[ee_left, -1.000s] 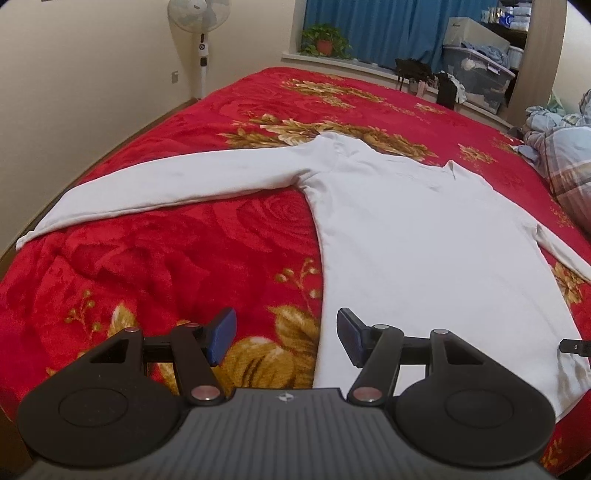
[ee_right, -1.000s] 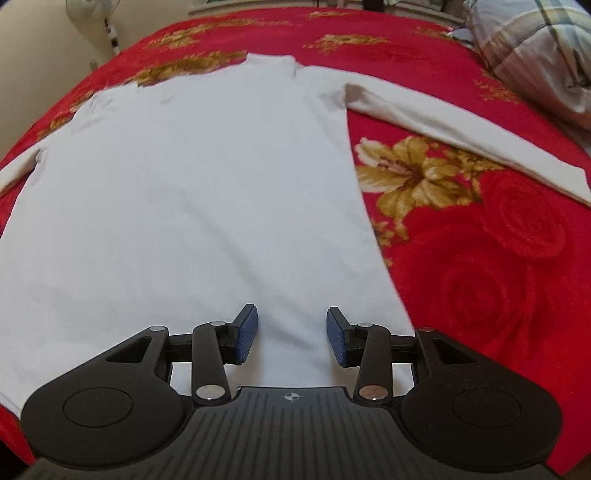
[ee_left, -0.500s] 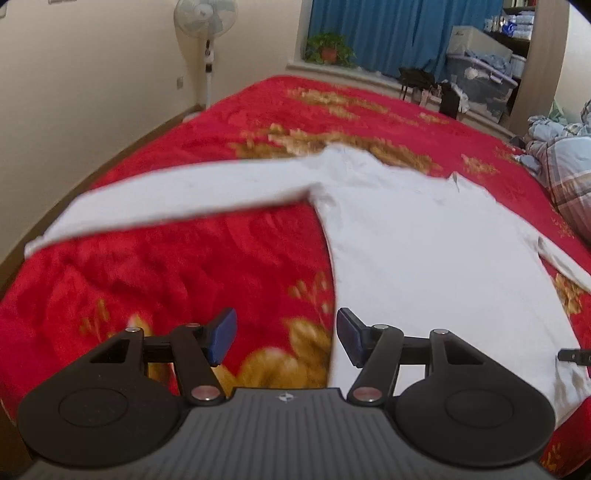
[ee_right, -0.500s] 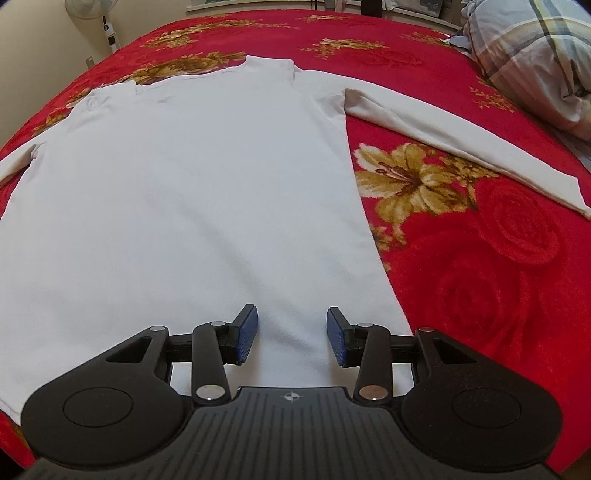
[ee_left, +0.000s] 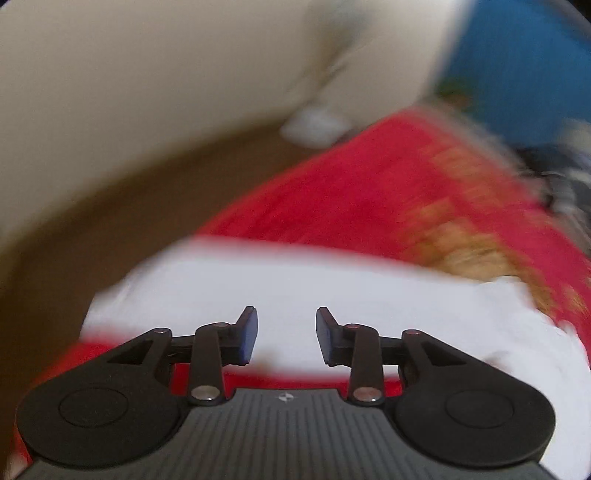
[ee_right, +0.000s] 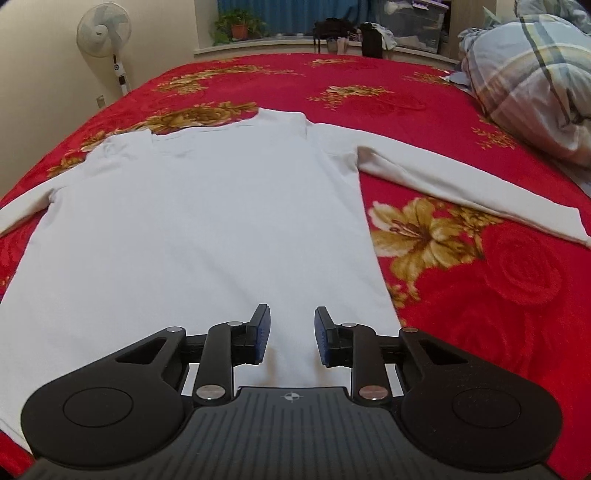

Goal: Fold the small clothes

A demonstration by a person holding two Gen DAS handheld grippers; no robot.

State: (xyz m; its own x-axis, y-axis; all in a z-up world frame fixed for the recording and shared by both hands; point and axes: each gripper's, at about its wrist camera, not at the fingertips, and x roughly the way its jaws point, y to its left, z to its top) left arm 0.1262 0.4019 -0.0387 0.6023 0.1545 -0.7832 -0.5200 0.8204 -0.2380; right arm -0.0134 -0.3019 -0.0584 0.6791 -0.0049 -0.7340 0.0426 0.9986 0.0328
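A white long-sleeved shirt [ee_right: 207,221] lies flat and face up on the red flowered bedspread [ee_right: 498,295], both sleeves spread sideways. My right gripper [ee_right: 291,332] hovers over the hem near the shirt's right side; its jaws are closing and nothing is pinched between them. The left wrist view is heavily blurred. There my left gripper [ee_left: 286,334] hangs over the white left sleeve [ee_left: 295,288] near the bed's left edge. Its jaws are closing too, and the blue pads [ee_left: 249,336] stand apart with the cloth below them.
A plaid duvet [ee_right: 528,77] is heaped at the bed's far right. A standing fan [ee_right: 105,40] is by the left wall, and a potted plant [ee_right: 238,27] and storage boxes [ee_right: 413,24] line the window sill. Brown floor [ee_left: 122,221] borders the bed's left side.
My left gripper swept fast to the left, from the shirt's hem to over the left sleeve, rolling as it went, and its jaws narrowed. My right gripper stayed put, tilted up slightly, and narrowed.
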